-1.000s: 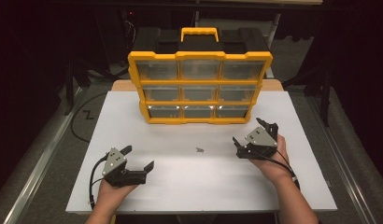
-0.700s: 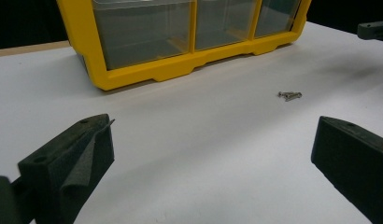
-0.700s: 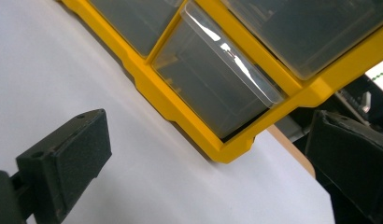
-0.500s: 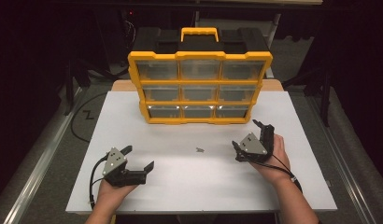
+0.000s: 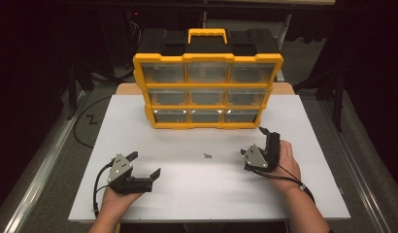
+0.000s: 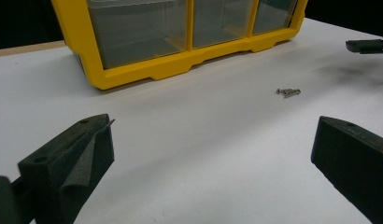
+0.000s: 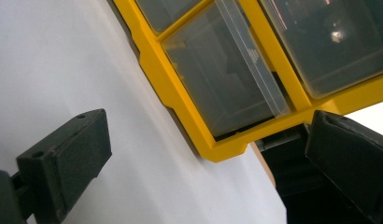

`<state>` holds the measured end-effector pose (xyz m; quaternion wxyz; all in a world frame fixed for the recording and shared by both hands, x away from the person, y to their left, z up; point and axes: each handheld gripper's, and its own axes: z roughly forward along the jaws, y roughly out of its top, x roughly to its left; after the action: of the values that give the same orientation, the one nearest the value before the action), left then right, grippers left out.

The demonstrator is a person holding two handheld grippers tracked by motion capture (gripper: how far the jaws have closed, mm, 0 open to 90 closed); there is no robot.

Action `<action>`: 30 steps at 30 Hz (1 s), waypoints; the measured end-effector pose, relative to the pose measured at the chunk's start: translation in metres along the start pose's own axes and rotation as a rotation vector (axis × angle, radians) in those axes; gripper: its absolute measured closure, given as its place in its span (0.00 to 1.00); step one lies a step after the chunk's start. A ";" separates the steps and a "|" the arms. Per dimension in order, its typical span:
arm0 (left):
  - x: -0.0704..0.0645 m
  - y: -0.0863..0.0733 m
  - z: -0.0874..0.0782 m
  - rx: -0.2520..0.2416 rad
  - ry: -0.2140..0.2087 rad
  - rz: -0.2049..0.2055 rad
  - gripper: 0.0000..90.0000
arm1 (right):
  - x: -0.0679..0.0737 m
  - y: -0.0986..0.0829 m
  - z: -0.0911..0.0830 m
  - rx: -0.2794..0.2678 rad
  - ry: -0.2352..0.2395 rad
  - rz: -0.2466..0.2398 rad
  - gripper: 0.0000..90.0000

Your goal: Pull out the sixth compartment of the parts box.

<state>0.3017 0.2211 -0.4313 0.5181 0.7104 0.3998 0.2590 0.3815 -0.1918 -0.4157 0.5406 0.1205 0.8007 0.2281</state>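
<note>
- Yellow drawer box (image 5: 207, 92) standing at the 12 o'clock side of the white table (image 5: 139, 121), black carry handle side up; nine clear drawers, all pushed in.
- Probably bulky yet light, stiff plastic; best lifted by the yellow handle (image 5: 207, 35) (drawers by their front lips).
- Small screws (image 5: 207, 156) lying loose mid-table, at 6 o'clock from the box; tiny, hard, likely slippery, needing a fingertip pinch.
- Left gripper (image 5: 143, 166) at 7 o'clock, jaws spread wide, holding nothing.
- Right gripper (image 5: 253, 141) at 4 o'clock, tilted, jaws likewise apart and empty.
- No brand, label or readable writing anywhere.
</note>
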 end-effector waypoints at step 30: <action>-0.002 0.002 -0.001 0.008 0.006 0.037 0.01 | 0.011 0.002 0.002 0.057 -0.128 -0.243 0.02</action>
<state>0.3005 0.2198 -0.4293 0.5091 0.7190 0.3891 0.2691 0.3794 -0.1845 -0.4239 0.6106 0.0521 0.7795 0.1299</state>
